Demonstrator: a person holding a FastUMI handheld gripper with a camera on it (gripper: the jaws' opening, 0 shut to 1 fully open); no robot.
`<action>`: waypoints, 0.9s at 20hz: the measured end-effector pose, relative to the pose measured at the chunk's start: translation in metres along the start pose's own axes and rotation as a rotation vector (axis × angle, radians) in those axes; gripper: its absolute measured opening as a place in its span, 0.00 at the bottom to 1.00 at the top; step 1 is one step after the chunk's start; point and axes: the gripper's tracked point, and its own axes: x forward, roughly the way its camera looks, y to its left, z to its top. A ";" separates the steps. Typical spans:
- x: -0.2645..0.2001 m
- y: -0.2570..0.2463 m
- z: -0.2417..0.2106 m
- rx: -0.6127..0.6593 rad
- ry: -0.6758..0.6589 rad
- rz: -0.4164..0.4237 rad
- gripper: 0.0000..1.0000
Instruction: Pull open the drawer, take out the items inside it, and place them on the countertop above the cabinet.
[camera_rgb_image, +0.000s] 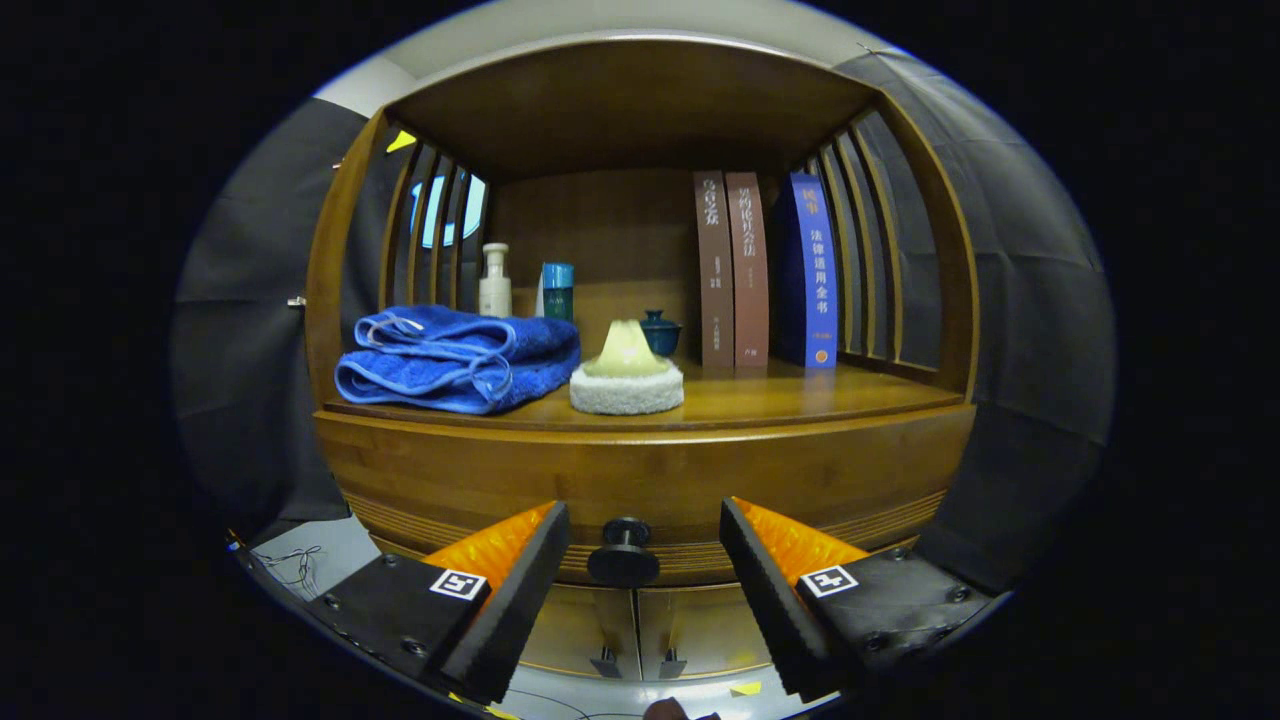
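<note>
Gripper (632, 560) stands wide open, the drawer knob (623, 553) between its fingers, untouched. Drawer (650, 480) is closed under the countertop (800, 395). Near the countertop's front edge lie a towel (455, 360) and a sponge (627, 385).

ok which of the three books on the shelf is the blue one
The rightmost book, nearest the slatted side wall. The two books to its left are brown. The tool is open, fingers either side of the drawer knob.
</note>
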 end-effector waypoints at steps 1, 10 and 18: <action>-0.010 0.001 0.011 -0.007 -0.012 0.002 0.98; -0.084 0.014 0.098 0.003 -0.061 0.039 0.98; -0.139 0.029 0.174 -0.042 -0.085 0.053 0.99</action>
